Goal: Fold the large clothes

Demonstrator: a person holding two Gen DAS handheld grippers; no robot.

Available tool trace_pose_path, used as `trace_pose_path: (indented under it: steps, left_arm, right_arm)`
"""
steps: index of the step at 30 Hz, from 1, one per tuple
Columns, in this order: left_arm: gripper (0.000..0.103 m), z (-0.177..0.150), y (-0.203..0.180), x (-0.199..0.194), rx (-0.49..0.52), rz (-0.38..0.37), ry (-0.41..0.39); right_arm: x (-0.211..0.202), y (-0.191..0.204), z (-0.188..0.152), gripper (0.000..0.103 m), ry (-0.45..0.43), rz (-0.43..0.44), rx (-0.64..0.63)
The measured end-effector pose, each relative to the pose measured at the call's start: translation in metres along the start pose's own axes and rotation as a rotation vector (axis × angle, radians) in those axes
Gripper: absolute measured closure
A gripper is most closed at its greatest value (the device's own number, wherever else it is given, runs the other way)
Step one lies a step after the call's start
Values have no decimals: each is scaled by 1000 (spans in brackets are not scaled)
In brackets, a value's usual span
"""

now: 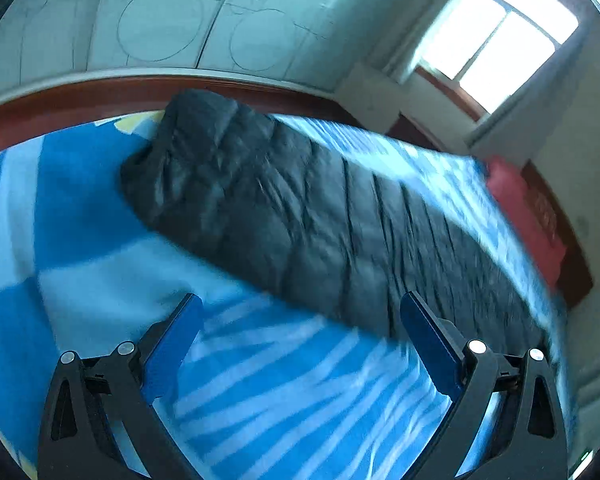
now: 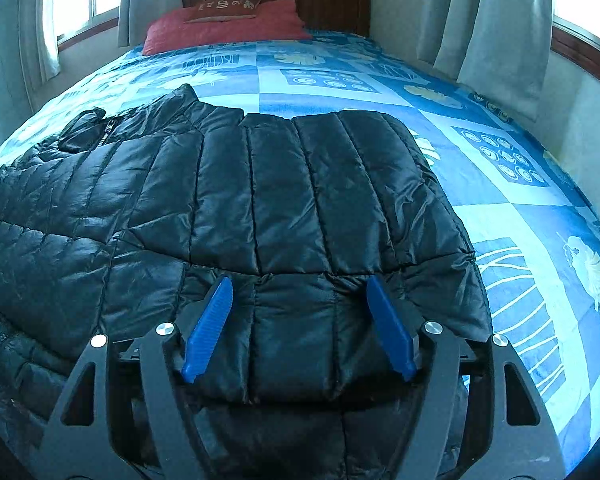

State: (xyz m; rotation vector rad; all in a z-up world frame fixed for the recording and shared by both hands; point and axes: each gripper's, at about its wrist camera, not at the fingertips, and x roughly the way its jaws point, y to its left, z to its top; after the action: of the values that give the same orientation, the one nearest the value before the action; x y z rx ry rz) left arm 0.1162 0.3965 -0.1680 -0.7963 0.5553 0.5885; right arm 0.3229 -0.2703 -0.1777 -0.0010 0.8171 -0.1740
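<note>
A black quilted puffer jacket lies spread on a bed with a blue patterned cover. In the right wrist view my right gripper is open, its blue fingers resting on the jacket's near part, with puffy fabric between the jaws but not pinched. In the left wrist view the jacket lies as a long dark band across the bed, blurred by motion. My left gripper is open and empty above the bedcover, just short of the jacket's near edge.
A red pillow and a patterned cushion lie at the wooden headboard. Curtains and windows flank the bed. In the left wrist view a wooden bed frame, a wardrobe wall and a bright window show.
</note>
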Motion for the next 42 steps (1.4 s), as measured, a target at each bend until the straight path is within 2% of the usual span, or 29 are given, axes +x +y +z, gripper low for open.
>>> trace_pose_path:
  steps: [7,11,12,13,14,16,17,18,19,21,23,26,31,34,37,42]
  left_arm:
    - [5,35,21,18,-131,-73,-46]
    - [6,36,30,10,-163,-107,-68]
    - [9,36,29,8,-166,-99,-80]
    - [25,35,29,7,-168,-55,-86]
    - [32,34,35,3,-169,-22,-89]
    - [59,35,41,0,-173,28,-106]
    - [66,37,44,1,-179,33,-107]
    - [80,38,48,0,-194,27,-107]
    - [89,40,51,0,-204,25,-100]
    - [94,43,48,0,-180,47,-108]
    - [96,43,35,-9,-97,77,-137]
    - [96,42,-1,-24,28,64,-184]
    - [96,26,-88,-40,232,-43,-220]
    - [96,2,-151,-40,349,-128,-194]
    - [96,-24,-198,-38,429,-178,-162]
    - [96,-88,-289,-22,590,-256,-84]
  right_arm:
    - [0,0,0,33,-2,-4,-5]
    - [0,0,1,33,-2,-5,-5]
    - [0,0,1,33,-2,-4,-5]
    - [-1,0,1,33,-2,-4,-5]
    - [-1,0,1,33,-2,-4,-5]
    - [-1,0,1,33,-3,-5,-6]
    - [-1,0,1,33,-3,-5,-6]
    - [-1,0,1,33,-3,-5,-6]
    - [-1,0,1,33,-3,-5,-6]
    - [-1,0,1,33,-3,-5,-6]
    - [-1,0,1,33,-3,-5,-6]
    - [-1,0,1,33,-3,-5,-6]
    - [-1,0,1,33,-3,-4,-4]
    - [-1,1,2,33,-4,1,-1]
    - [-2,-1,3,33,-5,4,3]
    - [-1,-1,2,33,-6,4,4]
